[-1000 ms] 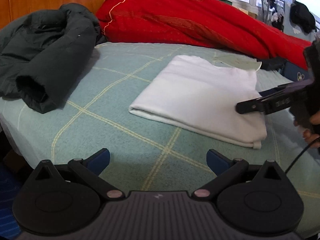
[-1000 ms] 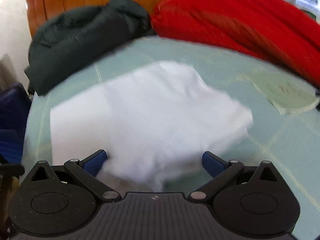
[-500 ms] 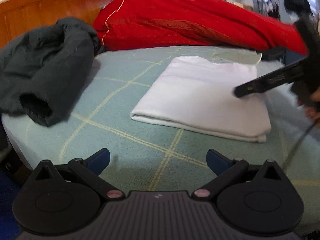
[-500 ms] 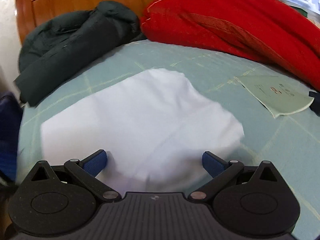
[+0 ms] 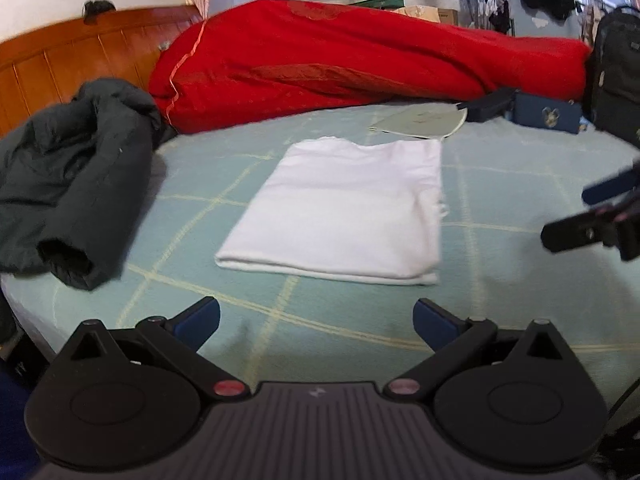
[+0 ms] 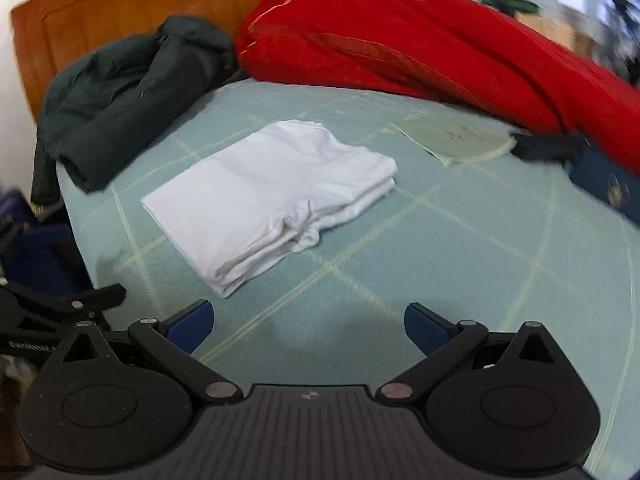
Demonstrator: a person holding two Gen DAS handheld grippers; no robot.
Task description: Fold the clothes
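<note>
- The white garment (image 5: 340,208) lies in the middle of the pale green checked bedsheet (image 5: 520,184), folded into a flat layered rectangle; in the right wrist view its stacked edges (image 6: 280,236) face the near side, a little rumpled where the layers meet
- The left gripper (image 5: 316,318) hangs over the near edge of the bed with its blue pads spread wide and nothing between them, apart from the cloth
- The right gripper (image 6: 306,322) is likewise spread wide and empty, near the garment's near corner but not touching it
- Judged by how it lies, the garment already looks as the task wants it; this fits either a finished fold or a pause ahead of one more fold or a tidy of the rumpled edge
- A dark green jacket (image 5: 68,176) lies heaped at the far left beside the red quilt (image 5: 360,60), unfolded; whether it belongs to the task cannot be told
- Any further grasp would call for pinching all layers at once so the stack does not slide apart
</note>
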